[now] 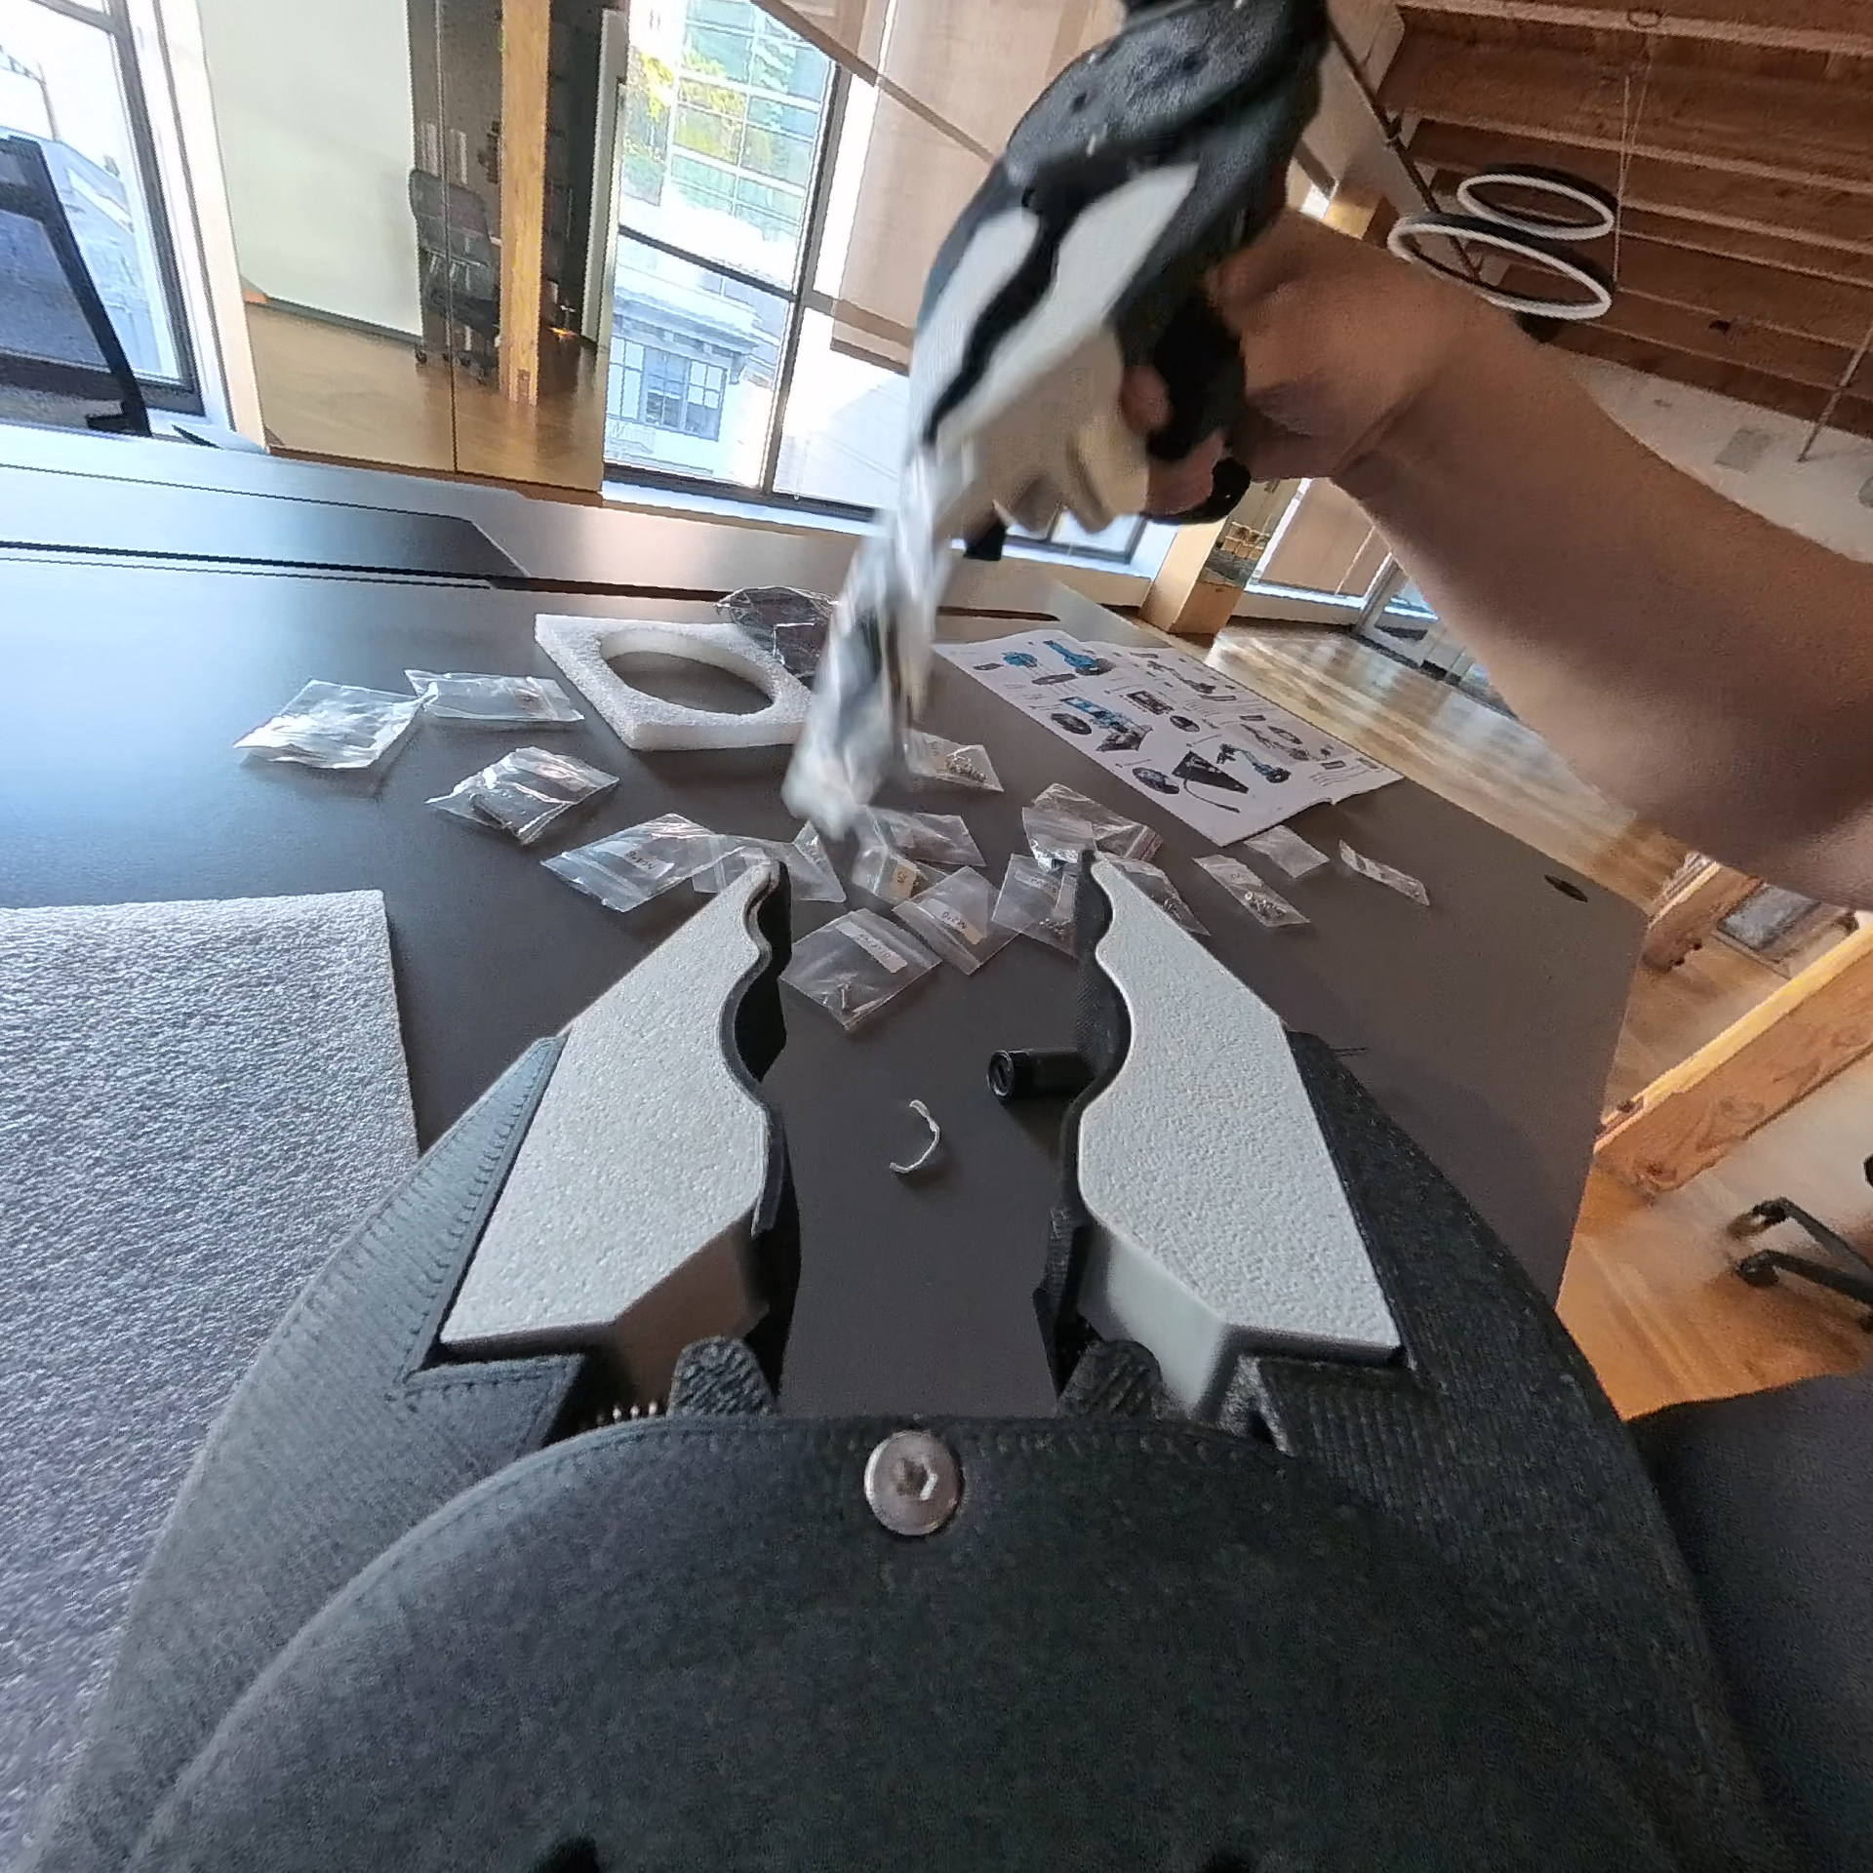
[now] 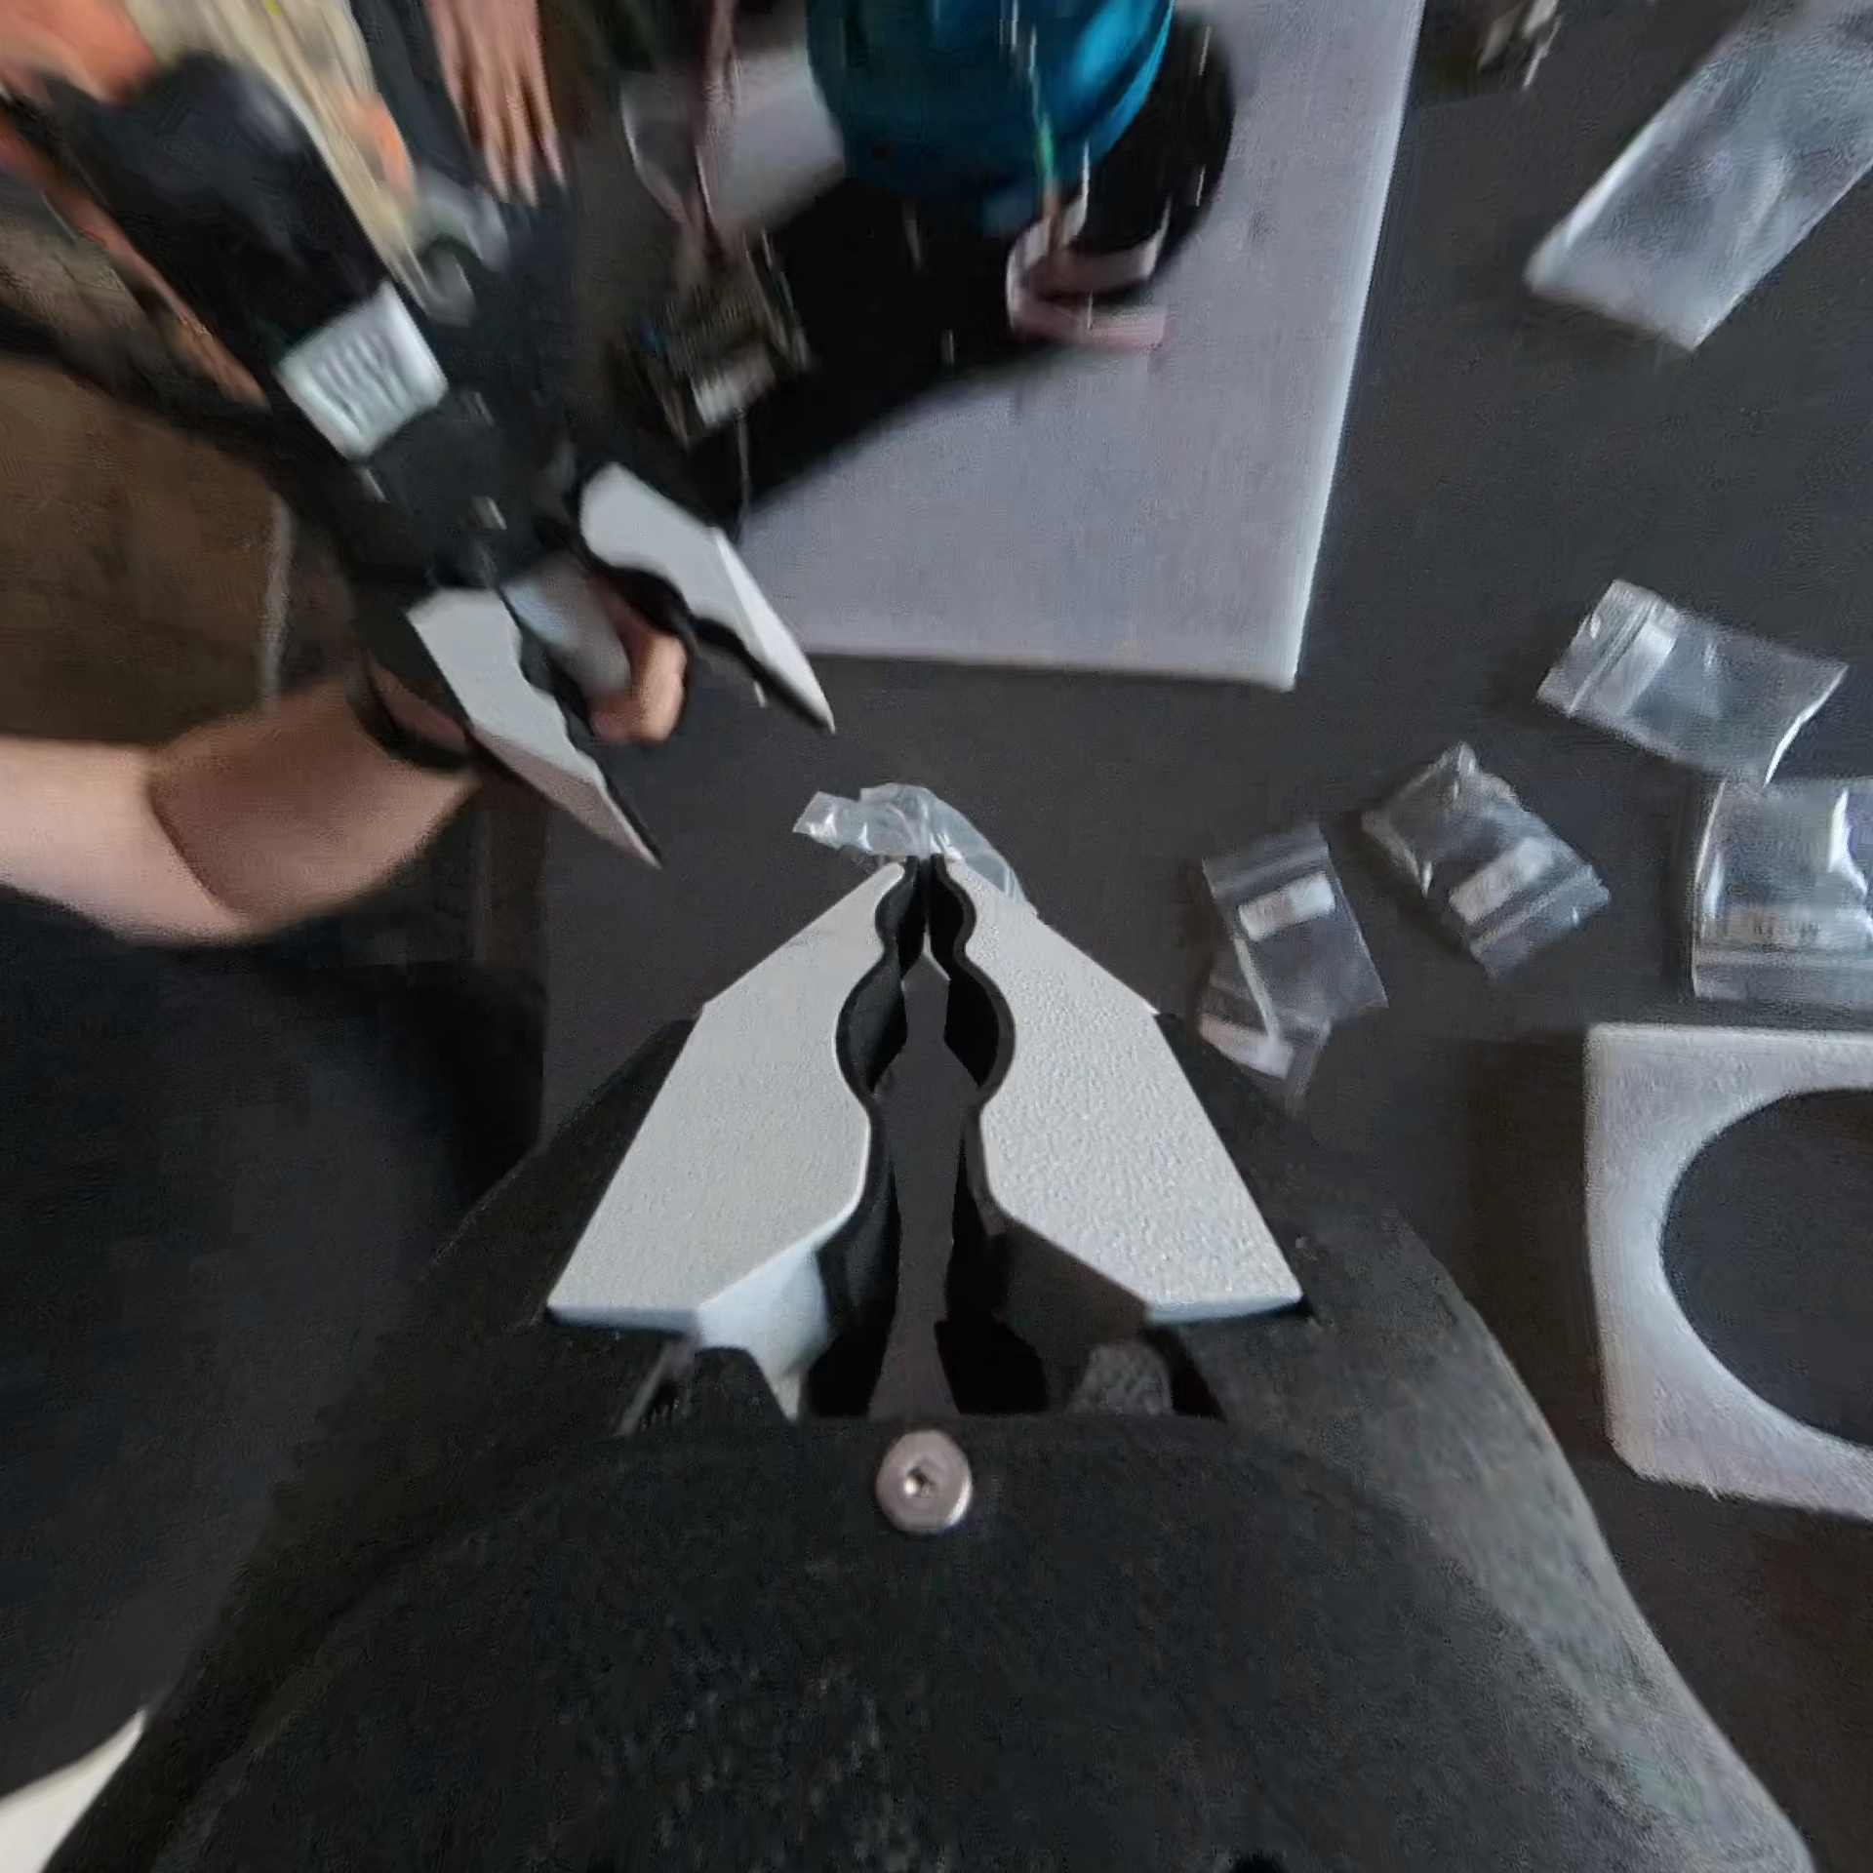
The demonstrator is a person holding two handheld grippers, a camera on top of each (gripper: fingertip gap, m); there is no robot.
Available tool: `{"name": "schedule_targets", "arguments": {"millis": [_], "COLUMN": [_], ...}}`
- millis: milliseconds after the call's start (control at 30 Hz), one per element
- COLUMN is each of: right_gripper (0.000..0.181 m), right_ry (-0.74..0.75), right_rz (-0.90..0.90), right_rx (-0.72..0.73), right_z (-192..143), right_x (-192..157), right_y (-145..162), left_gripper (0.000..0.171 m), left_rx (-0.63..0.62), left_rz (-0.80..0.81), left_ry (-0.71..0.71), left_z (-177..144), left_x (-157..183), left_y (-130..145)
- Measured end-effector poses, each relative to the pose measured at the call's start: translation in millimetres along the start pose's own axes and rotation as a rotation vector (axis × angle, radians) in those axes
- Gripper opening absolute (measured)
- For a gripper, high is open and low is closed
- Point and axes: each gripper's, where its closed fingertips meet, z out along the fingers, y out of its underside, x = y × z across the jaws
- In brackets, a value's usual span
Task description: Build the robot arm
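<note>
Right gripper [image 2: 920,868] pinches plastic bag [image 2: 892,823]; left gripper [image 1: 932,880] gapes.

On the table [image 1: 253,709], a foam sheet [image 1: 182,1115] lies at the left. Many bags [image 1: 872,953] are spread in the middle — behind them a foam frame [image 1: 649,699], at the right a paper [image 1: 1176,730]. Before the bags lie a cylinder [image 1: 1029,1072] and a scrap [image 1: 917,1140].

left gripper [image 1: 932,882]: jaws spread wide, low; right gripper [image 2: 920,870]: jaws pinched together, raised, tilted down
</note>
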Motion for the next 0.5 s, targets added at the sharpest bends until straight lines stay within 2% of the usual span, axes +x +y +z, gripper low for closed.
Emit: {"name": "schedule_targets", "arguments": {"millis": [33, 100, 133, 167, 200, 267, 300, 333, 367, 433, 467, 500], "right_gripper": [0.0, 0.0, 0.0, 0.0, 0.0, 0.0, 0.0, 0.0, 0.0, 0.0, 0.0, 0.0], "right_ry": [-0.035, 0.008, -0.005, -0.053, -0.093, -0.025, -0.044, -0.093, -0.131, -0.076, -0.112, -0.162], "right_rz": [0.042, 0.018, 0.0, 0.035, 0.082, 0.043, 0.034, 0.076, 0.124, 0.109, 0.115, 0.163], "right_rx": [0.081, -0.151, -0.113, 0.047, 0.115, -0.146, -0.104, 0.057, 0.152, -0.081, -0.036, 0.109], "right_z": [-3.1, 10.5, 8.5, -0.9, -4.3, 12.6, 10.4, -0.5, -7.6, 8.0, 6.2, -4.0], "right_x": [-2.5, 6.2, 3.3, -3.5, -6.2, 4.8, 1.5, -4.1, -5.7, 4.3, 0.5, -1.8], "right_y": [-12.5, 22.3, 16.2, -8.0, -17.6, 24.6, 19.9, -3.6, -16.2, 23.7, 19.7, 0.0], "left_gripper": [0.054, 0.053, 0.053, 0.053, 0.053, 0.052, 0.052, 0.052, 0.051, 0.049, 0.047, 0.043], "left_rx": [0.001, -0.002, -0.007, -0.008, -0.004, -0.001, -0.004, -0.006, -0.005, -0.005, -0.005, 0.0], "left_rz": [0.004, -0.002, -0.002, 0.004, 0.009, -0.005, -0.01, -0.008, -0.007, -0.021, -0.028, -0.031], "left_ry": [-0.006, -0.004, -0.005, -0.011, -0.017, -0.016, -0.015, -0.019, -0.025, -0.023, -0.023, -0.028], "left_z": [-0.5, -0.4, -0.4, -0.8, -1.1, -0.8, -0.6, -0.6, -0.7, -0.1, -0.1, -0.6], "left_x": [-1.0, -1.5, -1.7, -2.6, -3.6, -4.7, -5.2, -6.2, -7.6, -8.4, -8.9, -9.7], "left_y": [0.0, 0.4, 0.7, 0.6, 0.3, 0.7, 1.4, 2.2, 2.8, 3.7, 3.7, 2.9]}}
